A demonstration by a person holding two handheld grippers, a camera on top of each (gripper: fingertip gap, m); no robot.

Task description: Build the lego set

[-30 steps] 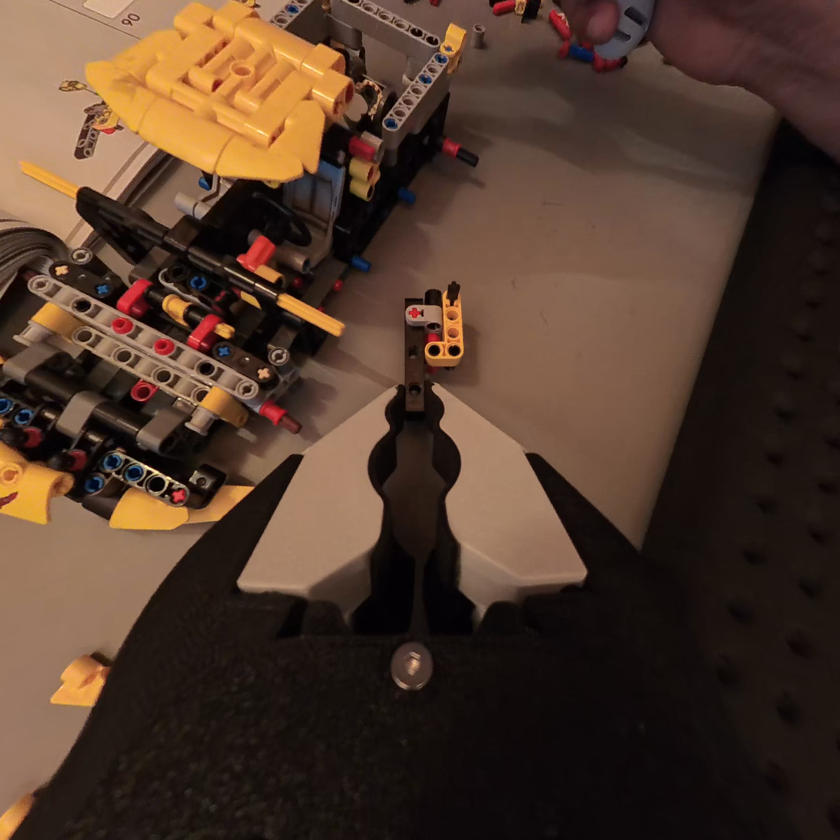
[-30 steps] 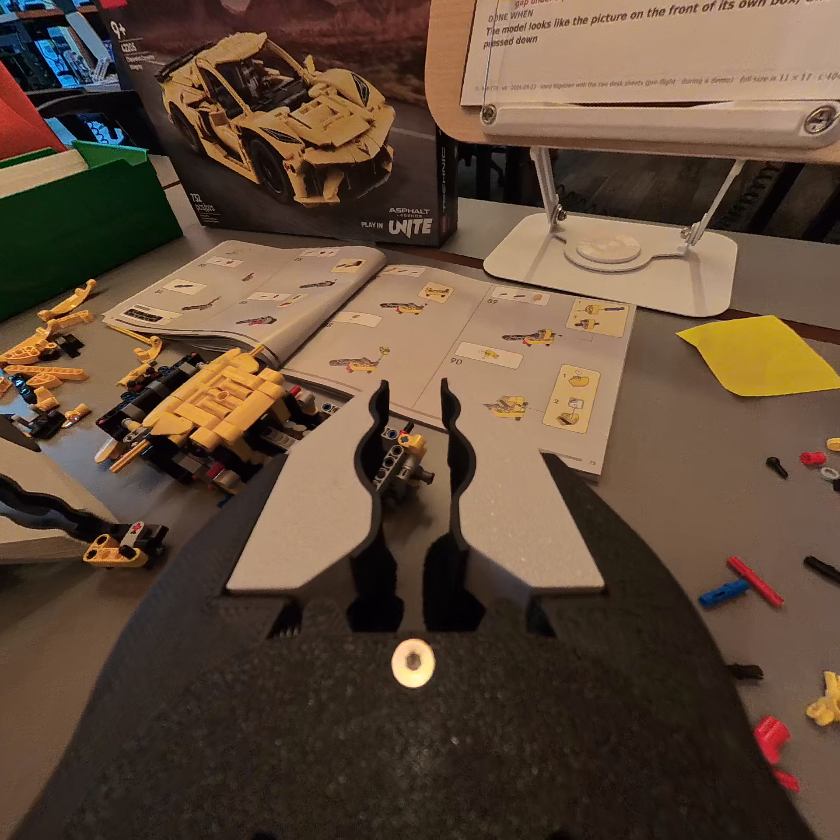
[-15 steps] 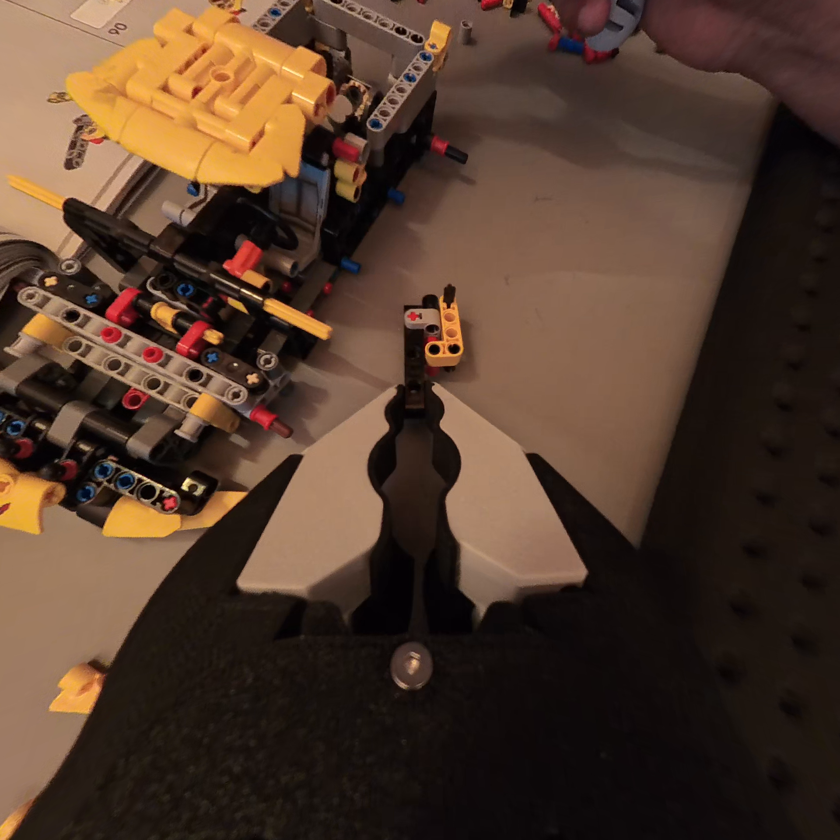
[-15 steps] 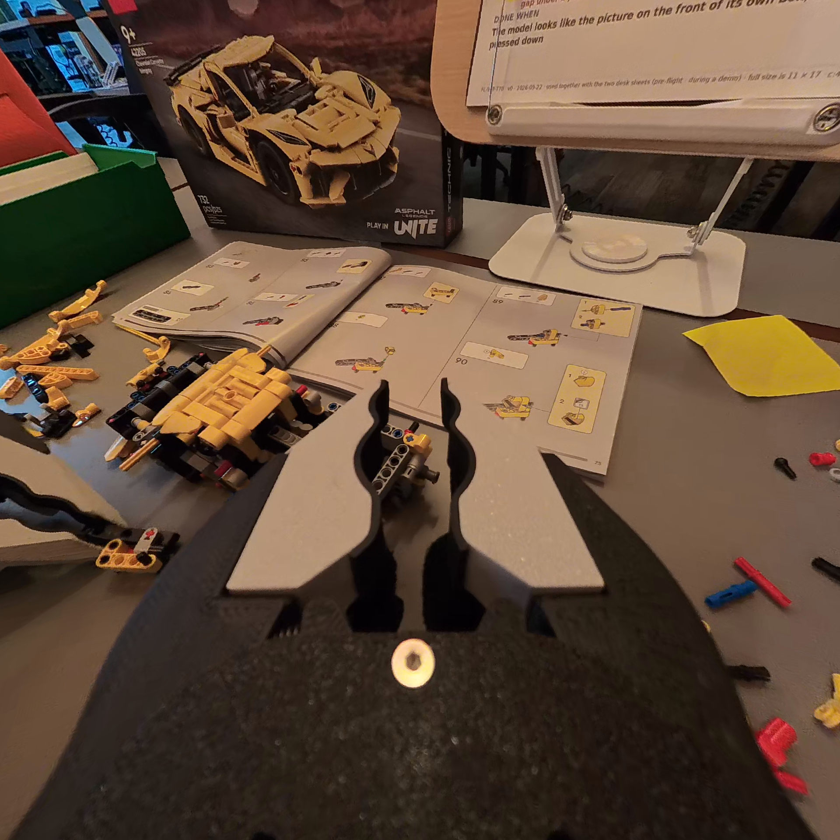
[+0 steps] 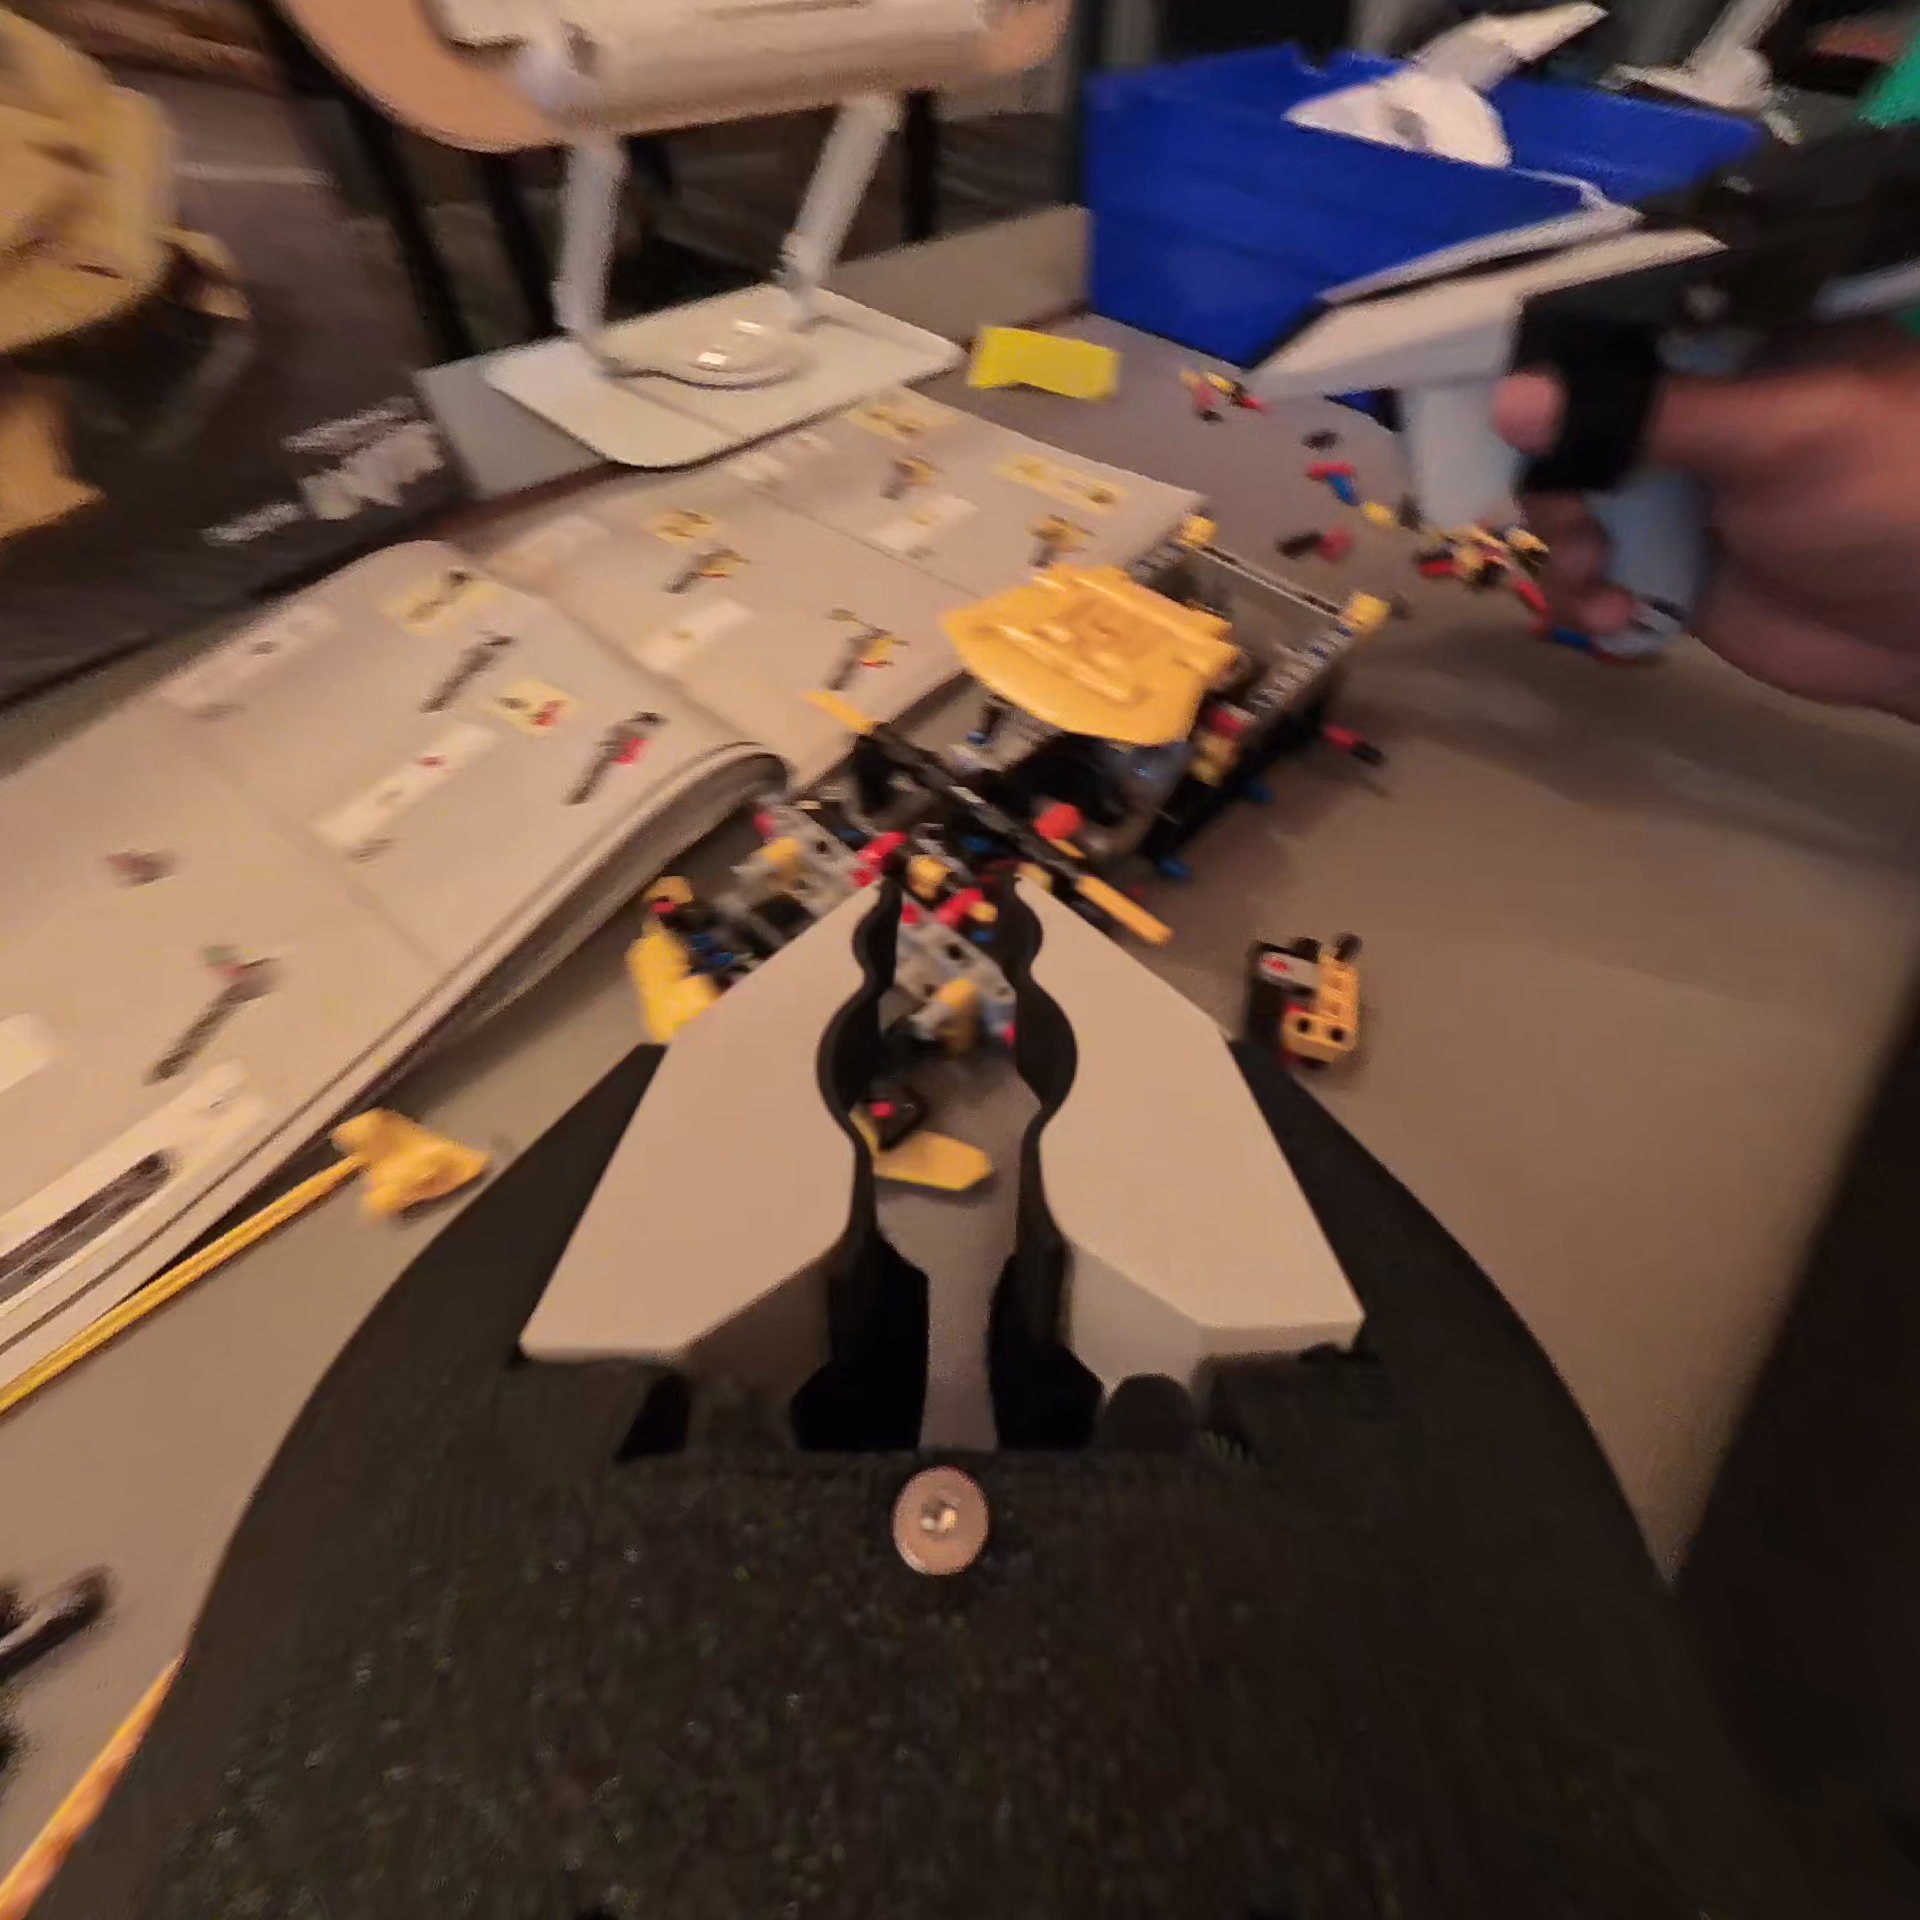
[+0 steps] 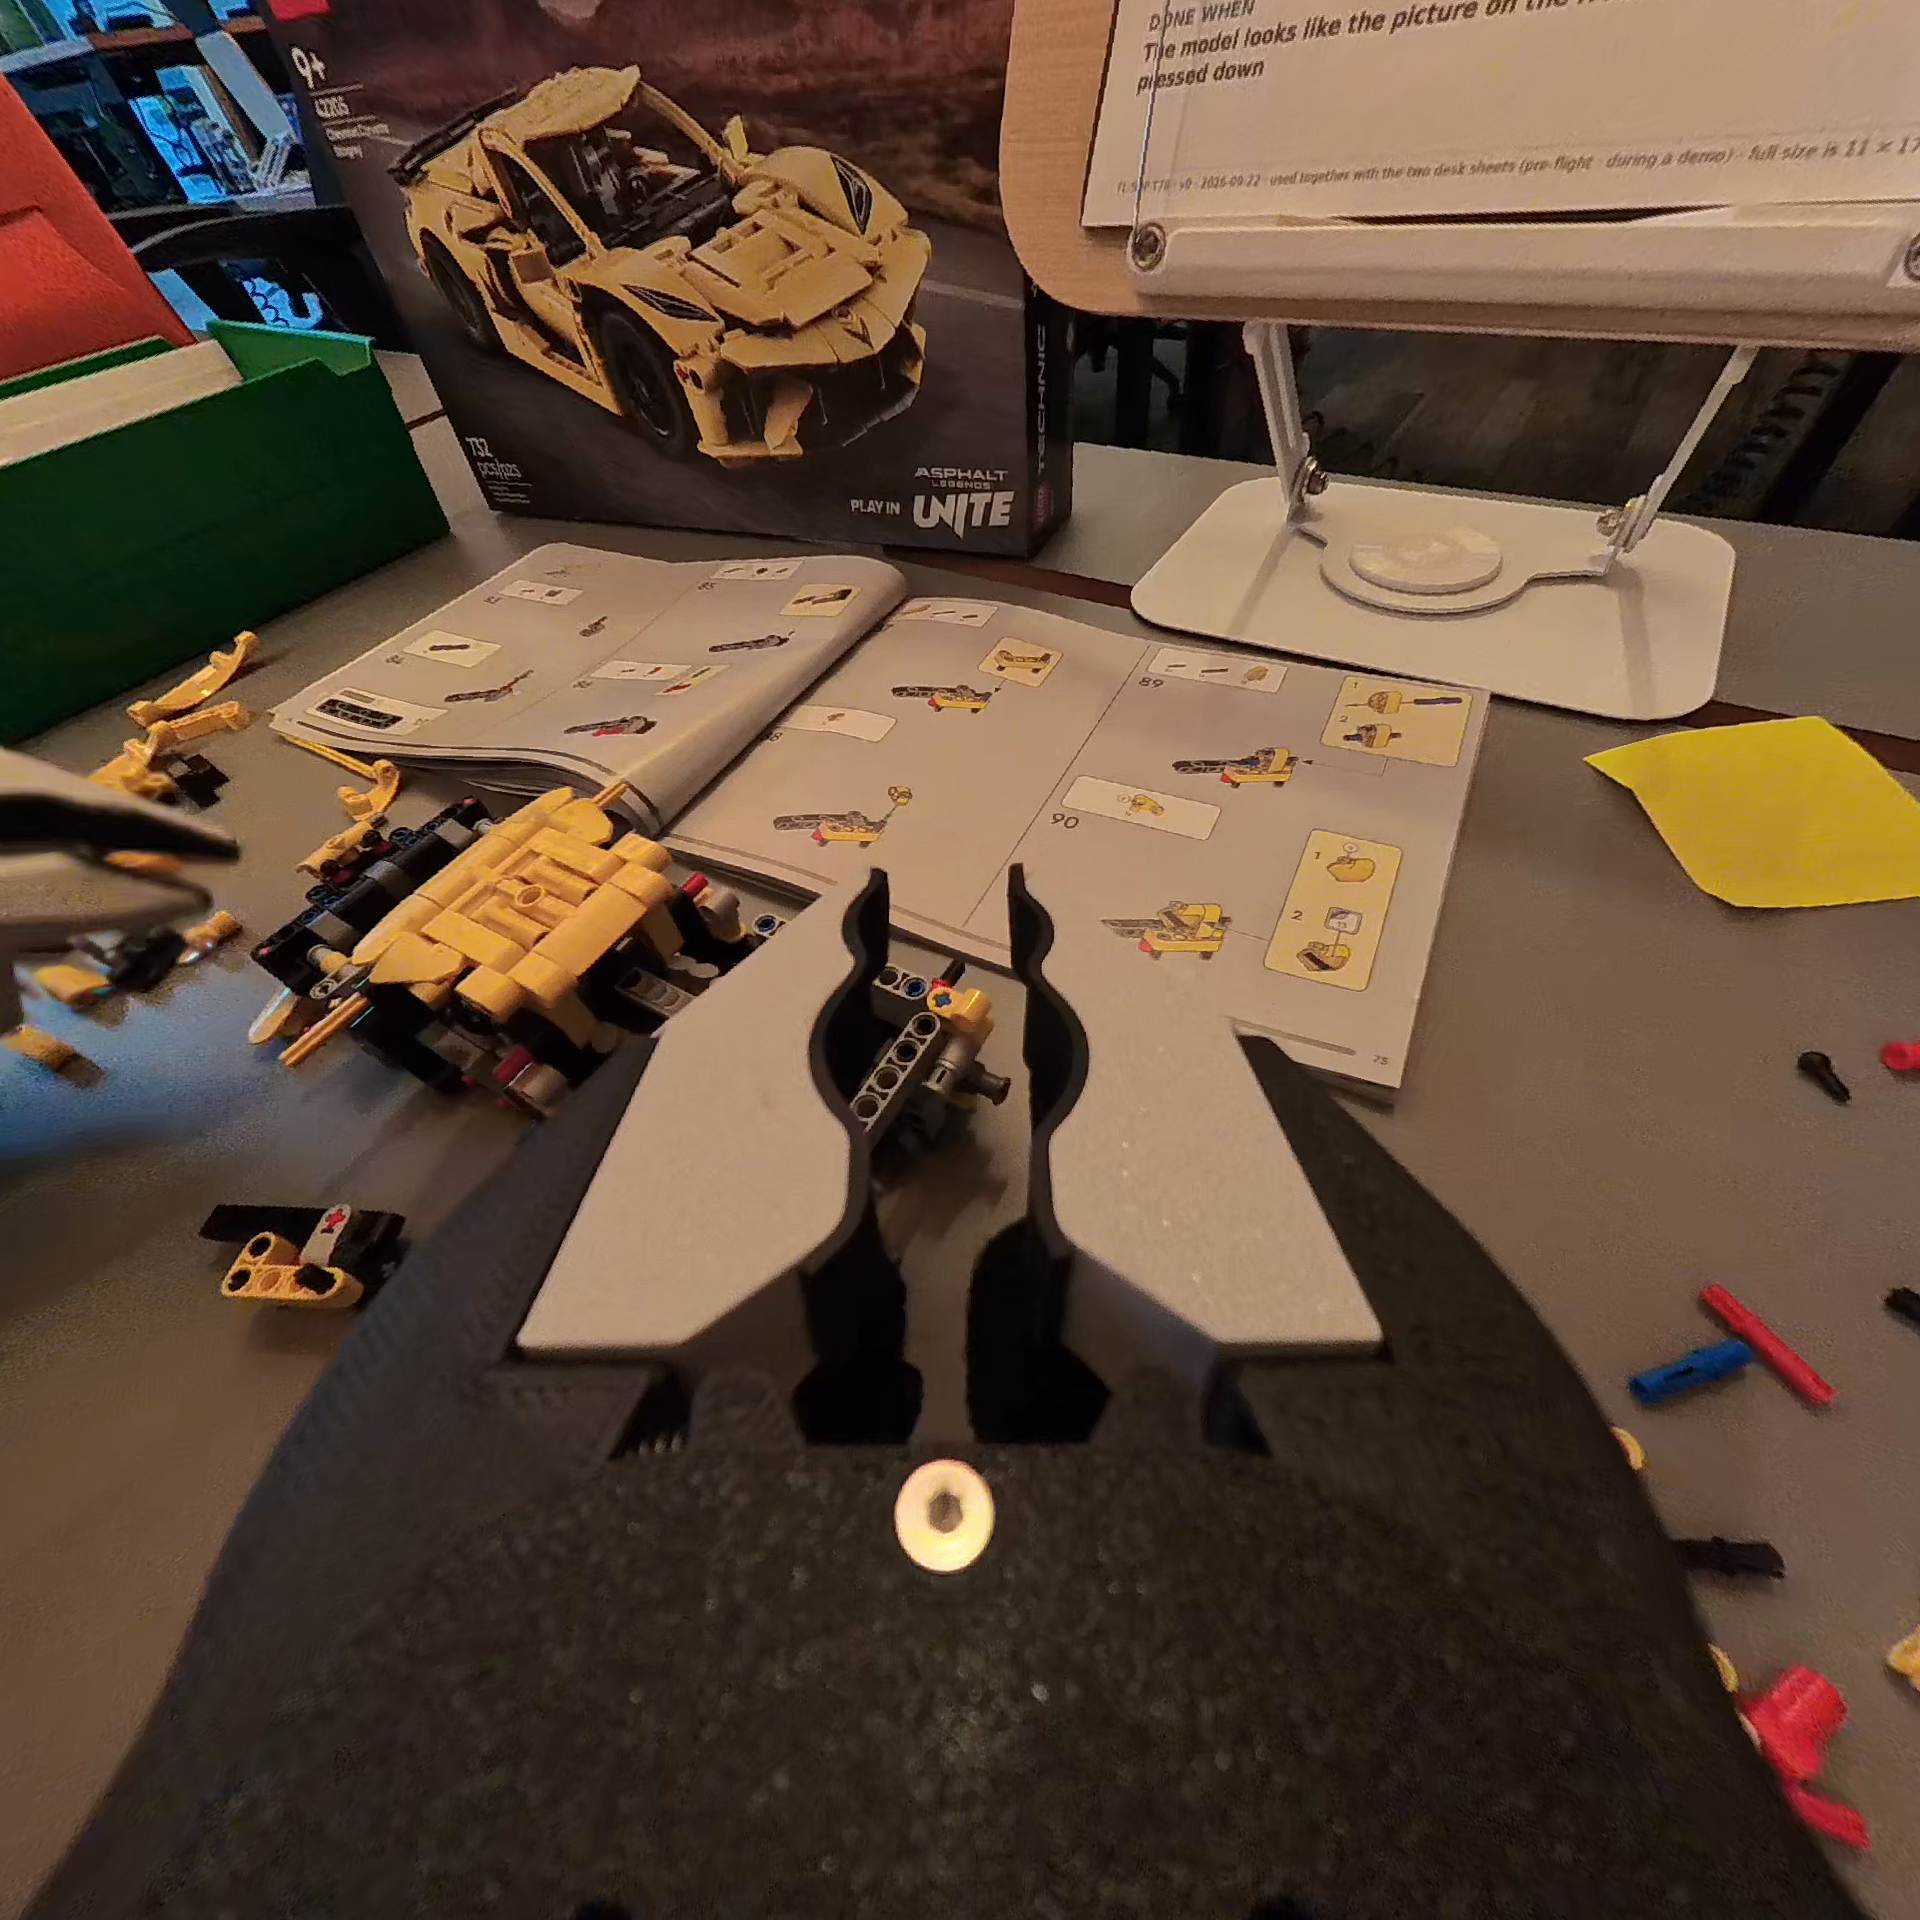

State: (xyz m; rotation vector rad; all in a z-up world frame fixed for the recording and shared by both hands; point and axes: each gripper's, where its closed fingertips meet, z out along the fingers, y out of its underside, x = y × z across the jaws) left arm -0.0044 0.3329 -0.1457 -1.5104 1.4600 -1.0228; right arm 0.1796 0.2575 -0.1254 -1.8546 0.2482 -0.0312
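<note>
Grey table (image 6: 1621,1039) lies under bumpy plastic bits. I have let go of the small yellow-and-black piece (image 5: 1307,1000); it now sits beside the half-built car (image 5: 1081,748). My left gripper (image 5: 948,914) has lifted, empty and apart. My right gripper (image 6: 945,904) hangs apart too, over the car.

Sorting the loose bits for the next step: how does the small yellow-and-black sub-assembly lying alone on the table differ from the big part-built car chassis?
The small sub-assembly is a few pieces; the car chassis is far bigger and carries a wide yellow panel on top. The small sub-assembly lies alone on bare table; the car chassis sits against the open instruction booklet. Both are yellow and black with red bits, and neither is gripped.
</note>
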